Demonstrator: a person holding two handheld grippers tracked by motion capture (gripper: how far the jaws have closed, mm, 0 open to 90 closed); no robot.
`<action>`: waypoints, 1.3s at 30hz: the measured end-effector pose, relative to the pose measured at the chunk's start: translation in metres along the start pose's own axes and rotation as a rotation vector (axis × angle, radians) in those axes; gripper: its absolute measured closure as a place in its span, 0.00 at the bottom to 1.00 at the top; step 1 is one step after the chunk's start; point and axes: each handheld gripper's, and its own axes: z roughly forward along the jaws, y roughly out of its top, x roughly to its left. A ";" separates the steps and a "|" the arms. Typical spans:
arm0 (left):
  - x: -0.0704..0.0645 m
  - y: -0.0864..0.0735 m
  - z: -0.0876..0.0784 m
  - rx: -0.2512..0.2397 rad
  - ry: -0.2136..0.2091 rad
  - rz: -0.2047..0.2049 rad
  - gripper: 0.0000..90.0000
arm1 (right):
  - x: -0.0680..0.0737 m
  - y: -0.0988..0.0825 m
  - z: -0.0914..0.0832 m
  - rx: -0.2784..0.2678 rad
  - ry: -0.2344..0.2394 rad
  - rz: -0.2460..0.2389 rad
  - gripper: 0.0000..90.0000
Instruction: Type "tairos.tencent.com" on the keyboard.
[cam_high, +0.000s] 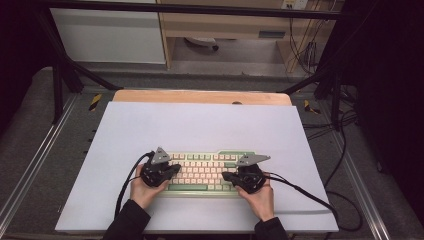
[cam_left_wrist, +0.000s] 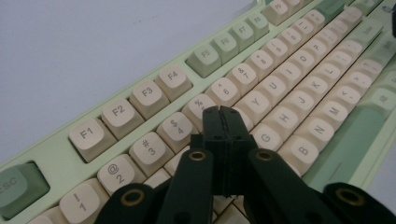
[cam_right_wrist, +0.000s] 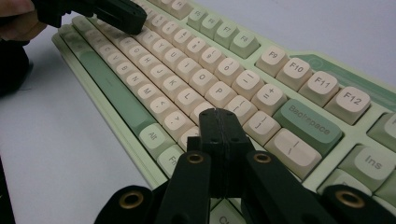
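A pale green keyboard (cam_high: 202, 172) carries cream keys and darker green accents.

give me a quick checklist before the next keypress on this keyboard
1. Left gripper shut, jaws together with nothing between: ok.
2. Right gripper shut, nothing between: ok.
3. Keyboard lies flat on the white mat: ok.
4. Left gripper tip over the number and upper letter rows: ok.
5. Right gripper tip near the keys left of the Backspace key: ok.
6. Tips touching a key: cannot tell.
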 end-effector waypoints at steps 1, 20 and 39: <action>0.000 0.000 -0.002 -0.004 -0.001 0.001 1.00 | 0.000 0.000 0.000 0.000 0.000 0.000 1.00; 0.006 -0.011 -0.032 -0.035 -0.002 -0.003 1.00 | 0.000 0.003 -0.003 -0.019 0.005 0.012 1.00; 0.014 -0.027 -0.045 -0.036 0.007 -0.027 1.00 | 0.010 0.021 0.012 -0.037 0.017 0.006 1.00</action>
